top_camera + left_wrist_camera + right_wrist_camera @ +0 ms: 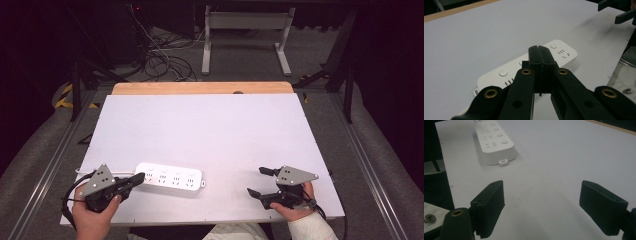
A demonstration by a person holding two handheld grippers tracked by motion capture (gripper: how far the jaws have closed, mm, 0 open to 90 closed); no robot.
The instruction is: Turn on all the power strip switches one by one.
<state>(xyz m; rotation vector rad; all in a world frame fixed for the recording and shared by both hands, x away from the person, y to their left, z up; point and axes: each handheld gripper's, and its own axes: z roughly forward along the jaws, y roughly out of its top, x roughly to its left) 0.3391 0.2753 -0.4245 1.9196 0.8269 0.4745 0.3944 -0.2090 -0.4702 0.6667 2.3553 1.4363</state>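
A white power strip (170, 176) with several sockets lies flat near the front of the white table top (210, 125). My left gripper (139, 176) is at the strip's left end, its jaws pressed together with nothing between them. In the left gripper view the shut left gripper (539, 47) points over the middle of the power strip (564, 51); whether it touches the strip I cannot tell. My right gripper (256, 181) rests at the front right, well apart from the strip, jaws wide. In the right gripper view the right gripper (541, 187) frames bare table, with the power strip (494, 140) farther off.
A wooden strip (200, 88) borders the table's far edge. The power strip's white cord (82, 171) runs off its left end toward the table's left edge. Beyond the table are a desk frame (245, 40) and loose cables (165, 65) on the floor.
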